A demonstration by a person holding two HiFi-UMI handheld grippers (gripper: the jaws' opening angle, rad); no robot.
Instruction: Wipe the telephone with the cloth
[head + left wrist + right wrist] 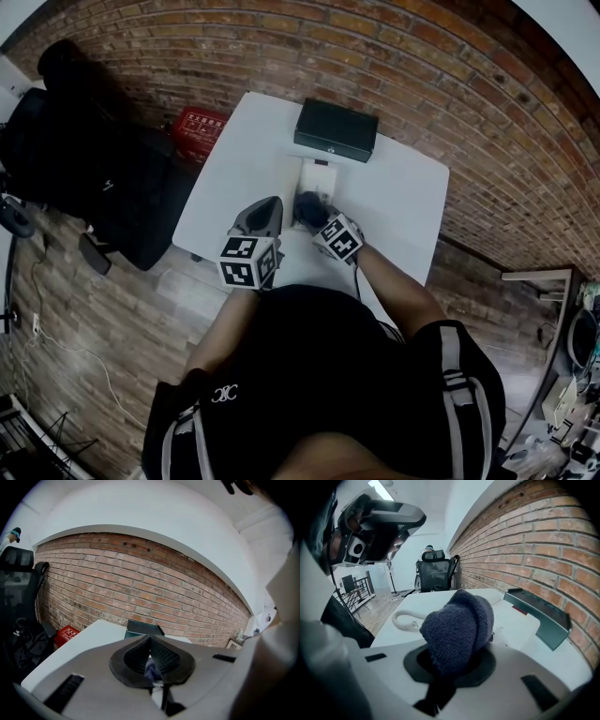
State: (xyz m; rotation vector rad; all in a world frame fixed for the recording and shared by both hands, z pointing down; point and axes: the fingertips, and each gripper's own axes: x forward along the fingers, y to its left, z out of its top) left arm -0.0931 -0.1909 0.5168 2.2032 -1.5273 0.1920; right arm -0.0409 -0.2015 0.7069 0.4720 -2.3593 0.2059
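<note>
My right gripper (454, 663) has its jaws clamped on the dark blue knitted cloth (459, 627). The cloth bulges out ahead of them and rests on the white telephone (317, 175) near the middle of the counter (403, 202), with the coiled cord (404, 619) off to one side. My left gripper (150, 641) has its jaws met at the tips just beside the telephone, and a black box (336, 129) stands behind, toward the brick wall (140, 578).

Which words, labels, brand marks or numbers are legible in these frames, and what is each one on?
No text can be quoted as it reads.
Red box on the floor beside the table: white print on its top, too blurred to read.
Emblem on the person's black top: small white interlocked mark, no letters legible.
</note>
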